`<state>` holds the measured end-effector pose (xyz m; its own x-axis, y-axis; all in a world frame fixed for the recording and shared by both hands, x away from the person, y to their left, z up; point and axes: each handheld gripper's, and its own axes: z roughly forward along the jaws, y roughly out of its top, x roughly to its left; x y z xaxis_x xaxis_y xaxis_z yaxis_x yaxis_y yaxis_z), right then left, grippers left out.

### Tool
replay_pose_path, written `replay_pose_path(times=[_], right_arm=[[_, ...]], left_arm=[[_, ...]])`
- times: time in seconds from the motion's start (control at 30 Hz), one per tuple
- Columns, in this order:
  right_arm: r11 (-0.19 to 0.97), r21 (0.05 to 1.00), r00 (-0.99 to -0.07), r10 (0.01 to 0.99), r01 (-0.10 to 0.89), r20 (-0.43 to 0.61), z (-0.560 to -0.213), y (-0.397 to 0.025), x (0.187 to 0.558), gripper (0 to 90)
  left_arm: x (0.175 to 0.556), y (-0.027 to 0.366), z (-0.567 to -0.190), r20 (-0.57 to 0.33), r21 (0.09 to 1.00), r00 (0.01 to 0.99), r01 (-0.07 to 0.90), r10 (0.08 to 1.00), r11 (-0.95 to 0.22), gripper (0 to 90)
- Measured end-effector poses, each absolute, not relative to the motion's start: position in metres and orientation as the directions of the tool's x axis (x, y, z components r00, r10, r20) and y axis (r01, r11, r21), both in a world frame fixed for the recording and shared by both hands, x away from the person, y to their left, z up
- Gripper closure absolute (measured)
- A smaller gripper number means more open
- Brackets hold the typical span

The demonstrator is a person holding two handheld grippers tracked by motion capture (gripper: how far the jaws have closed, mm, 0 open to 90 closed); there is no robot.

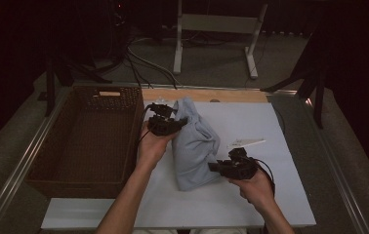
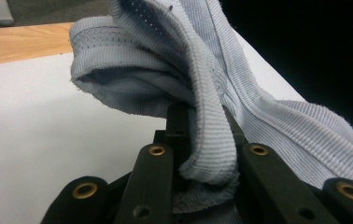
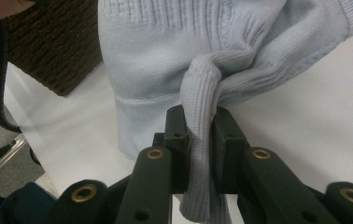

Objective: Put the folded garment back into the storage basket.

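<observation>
While the pale blue knitted garment [image 1: 194, 146] lies bunched on the white worktop [image 1: 270, 195], just beside the wicker basket [image 1: 85, 141], we hold it at two places. Our left tool [image 1: 178, 122] is clenched on a ribbed fold near the far end, and in the left gripper view that fold [image 2: 209, 140] bulges up between the jaws. Our right tool [image 1: 215, 167] is clenched on a twisted ribbed band at the near end, seen in the right gripper view [image 3: 201, 140] pinched thin between the jaws.

We judge the risks as follows. Each grip takes only a narrow roll of knit, so a quick lift could let the fabric slide out, most likely at the right, where the band is twisted. Pulling the two tools apart would stretch the ribbing. The hanging bulk could also catch the basket's rim if we carry it over too low.

The worktop is a smooth white sheet with a strip of bare wood [image 1: 207, 95] at its far edge and a small white piece [image 1: 246, 143] lying near the right tool. Beyond it the room is dark, with cables [image 1: 138, 61] on the floor and a pale frame [image 1: 216, 29] standing behind.
</observation>
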<state>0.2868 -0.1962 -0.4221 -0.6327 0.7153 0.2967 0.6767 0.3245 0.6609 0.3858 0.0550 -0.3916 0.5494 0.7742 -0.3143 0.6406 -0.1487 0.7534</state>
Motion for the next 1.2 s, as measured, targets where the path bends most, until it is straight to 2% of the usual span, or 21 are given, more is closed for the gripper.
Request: replay_pose_path(times=[1.2], right_arm=[[0.334, 0.677, -0.667, 0.677, 0.656, 0.311, -0.410, -0.169, 0.299, 79.2]], left_arm=[[0.397, 0.075, -0.384, -0.339, 0.744, 0.506, 0.660, 0.793, -0.103, 82.3]])
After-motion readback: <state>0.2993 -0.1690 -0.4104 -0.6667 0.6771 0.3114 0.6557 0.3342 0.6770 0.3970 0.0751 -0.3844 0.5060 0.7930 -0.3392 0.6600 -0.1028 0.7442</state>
